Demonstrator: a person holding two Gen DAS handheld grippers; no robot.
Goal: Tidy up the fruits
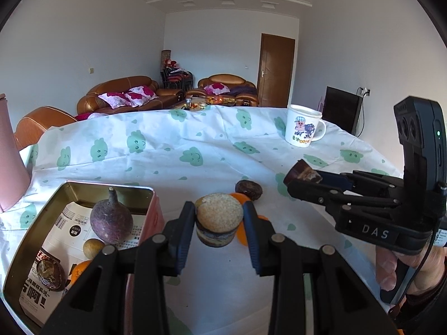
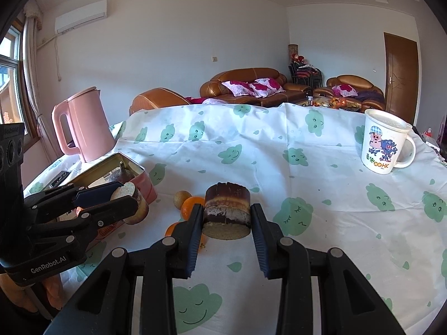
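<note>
My left gripper [image 1: 219, 220] is shut on a round brown piece with a pale cut top [image 1: 218, 220], held above the cloth beside the tin. My right gripper [image 2: 226, 217] is shut on a similar dark layered piece [image 2: 226, 212]; it also shows in the left wrist view [image 1: 303, 173]. The open tin box [image 1: 19, 248] holds a purple pointed fruit [image 1: 111, 219], a small tan fruit [image 1: 93, 248], a dark wrinkled fruit [image 1: 50, 275] and an orange [image 1: 79, 270]. Oranges [image 2: 191, 205] and a tan fruit [image 2: 181, 198] lie on the cloth. A dark fruit [image 1: 248, 189] lies beyond.
A pink kettle [image 2: 83, 125] stands at the table's left behind the tin. A white cartoon mug [image 2: 384, 142] stands at the far right. The table wears a white cloth with green prints [image 2: 307, 167]. Sofas stand beyond it.
</note>
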